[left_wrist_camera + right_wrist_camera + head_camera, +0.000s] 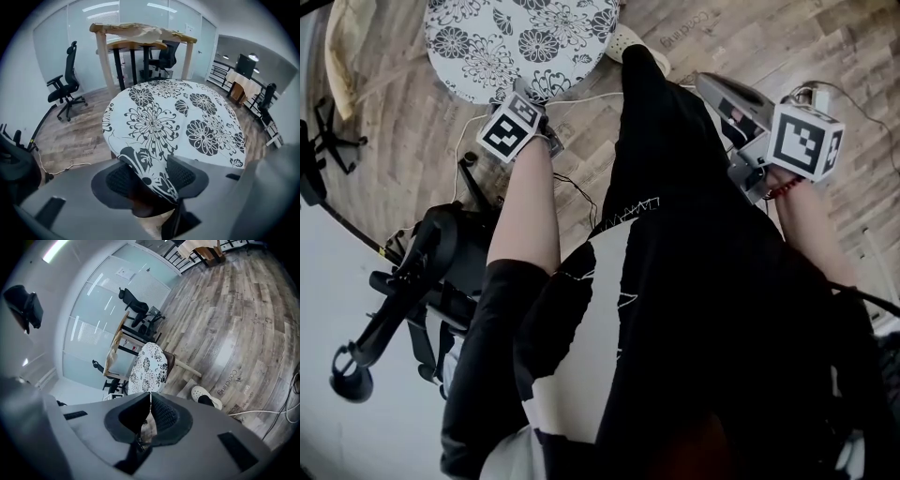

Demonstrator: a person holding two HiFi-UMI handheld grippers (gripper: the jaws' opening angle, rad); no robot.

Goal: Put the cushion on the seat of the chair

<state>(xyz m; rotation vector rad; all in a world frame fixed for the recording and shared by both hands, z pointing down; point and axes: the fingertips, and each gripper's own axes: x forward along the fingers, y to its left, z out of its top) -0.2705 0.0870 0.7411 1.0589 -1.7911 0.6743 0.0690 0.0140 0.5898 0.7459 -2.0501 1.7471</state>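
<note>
One floral cushion (173, 117) on one chair (187, 366), two grippers in play.
The left gripper (150, 176) stands with jaws parted, a folded edge of the round black-and-white cushion lying between them, and one pad is clear of the fabric. The rest of the cushion spreads across the seat. The right gripper (150, 399), well apart from the chair, has its jaws closed tip to tip, holding nothing. One white shoe (206, 397) is on the plank floor near the chair leg, and two black office chairs (68, 82) stand by the glass wall.

The cushion (521, 42) runs off the head view's top edge. Beneath it, the chair (170, 359) shows only a seat edge and one leg in the right gripper view, and nothing from above. Dark clothing (703, 281) half hides a white shoe (623, 39).
</note>
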